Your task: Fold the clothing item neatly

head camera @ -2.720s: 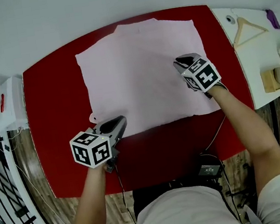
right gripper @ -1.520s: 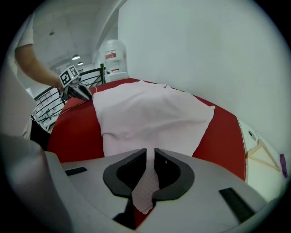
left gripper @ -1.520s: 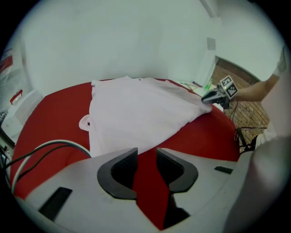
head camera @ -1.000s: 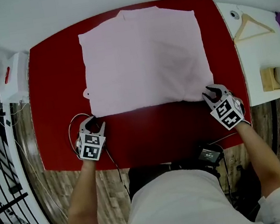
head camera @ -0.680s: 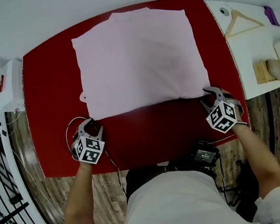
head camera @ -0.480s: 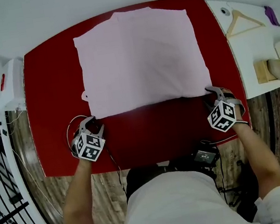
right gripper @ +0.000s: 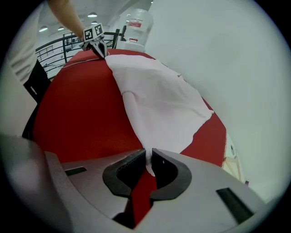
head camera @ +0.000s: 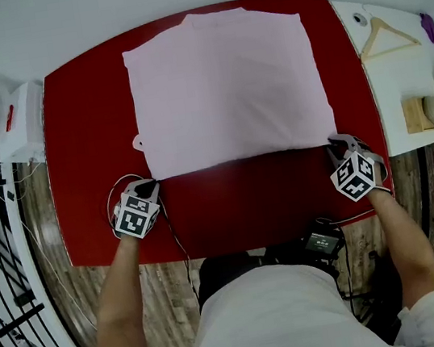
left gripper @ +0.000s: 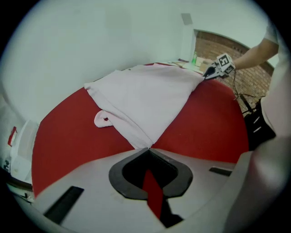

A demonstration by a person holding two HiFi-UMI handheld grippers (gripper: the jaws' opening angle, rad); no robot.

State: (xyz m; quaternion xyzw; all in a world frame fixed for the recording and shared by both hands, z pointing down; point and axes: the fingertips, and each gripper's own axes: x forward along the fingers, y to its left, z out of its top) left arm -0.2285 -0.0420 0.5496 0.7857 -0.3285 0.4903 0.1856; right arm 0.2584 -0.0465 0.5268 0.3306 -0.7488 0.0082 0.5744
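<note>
a red surface (head camera: 230, 203) by a pale wall carries a pink garment (head camera: 227, 85), lying flat as a rough rectangle with its near edge toward the person. the left claw (head camera: 148, 188) is clamped tight on the near left corner. the right claw (head camera: 335, 142), its jaws just drawn in, pinches the near right corner. a wooden hanger (head camera: 385, 36) rests on a neighbouring white surface (head camera: 388, 92).

Near edge of red table (head camera: 239, 210): bare strip, free passage. Left and right edges: narrow bare margins beside pink garment (head camera: 227, 85), which reaches the far edge. Past right edge: white side table (head camera: 395, 83), wooden blocks (head camera: 415, 116) obstruct.
</note>
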